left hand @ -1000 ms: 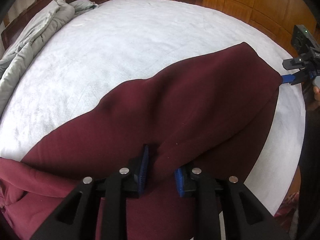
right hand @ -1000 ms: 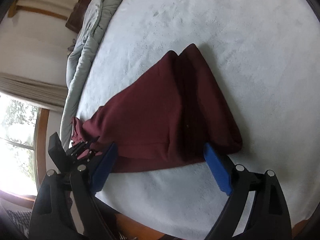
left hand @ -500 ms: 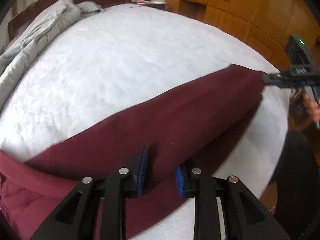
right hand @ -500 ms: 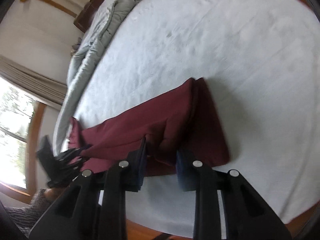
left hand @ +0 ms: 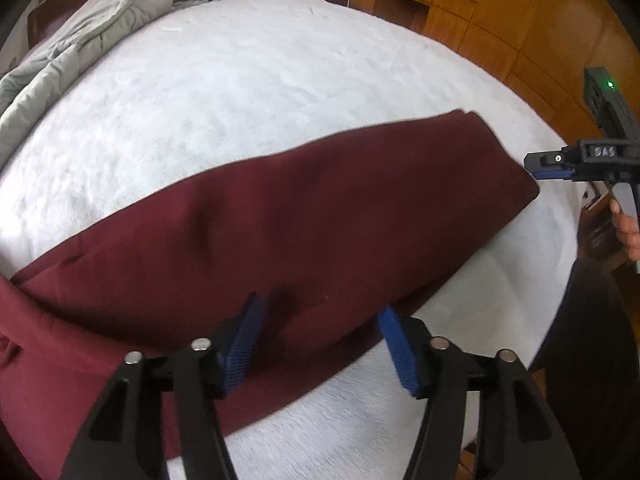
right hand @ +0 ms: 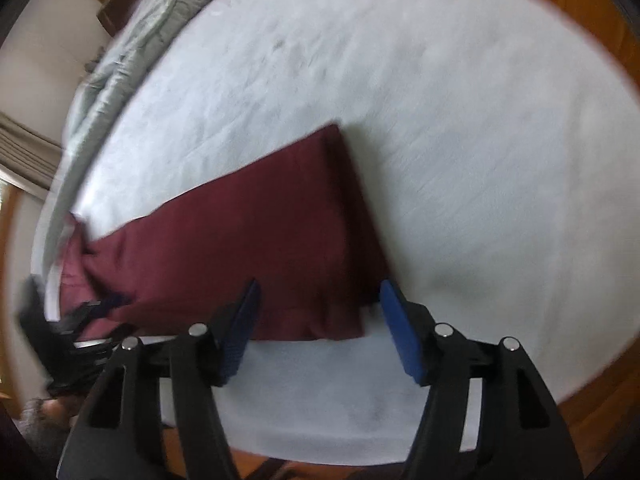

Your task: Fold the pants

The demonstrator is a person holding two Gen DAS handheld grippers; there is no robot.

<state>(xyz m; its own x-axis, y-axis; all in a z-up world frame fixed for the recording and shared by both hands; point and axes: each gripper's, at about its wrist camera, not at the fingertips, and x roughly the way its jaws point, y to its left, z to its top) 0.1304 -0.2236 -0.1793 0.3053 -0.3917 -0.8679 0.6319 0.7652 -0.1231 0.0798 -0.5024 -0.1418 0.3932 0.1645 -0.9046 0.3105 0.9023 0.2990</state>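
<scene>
Pants point(left hand: 304, 216), dark maroon, lie folded lengthwise in a long band on the bed point(left hand: 248, 92), near its front edge. The bed is the largest thing here, covered in a pale fuzzy blanket, with a grey duvet point(left hand: 80, 40) bunched along its far left side and wooden cabinets point(left hand: 520, 28) behind it on the right. In the right wrist view the band runs from the near middle out to the left, its squared end point(right hand: 344, 240) lying flat just ahead of the camera.

Left gripper point(left hand: 318, 316) points down over the near edge of the pants; its jaws are opening, blue pads about half apart with a low ridge of cloth between them, not pinched. Right gripper point(right hand: 318, 298) hangs over the squared end; its jaws are opening too, half apart, cloth below and between the pads but not gripped. From the left wrist view the right gripper point(left hand: 560, 164) sits just off the band's far end, a hand point(left hand: 628, 228) on its handle.
</scene>
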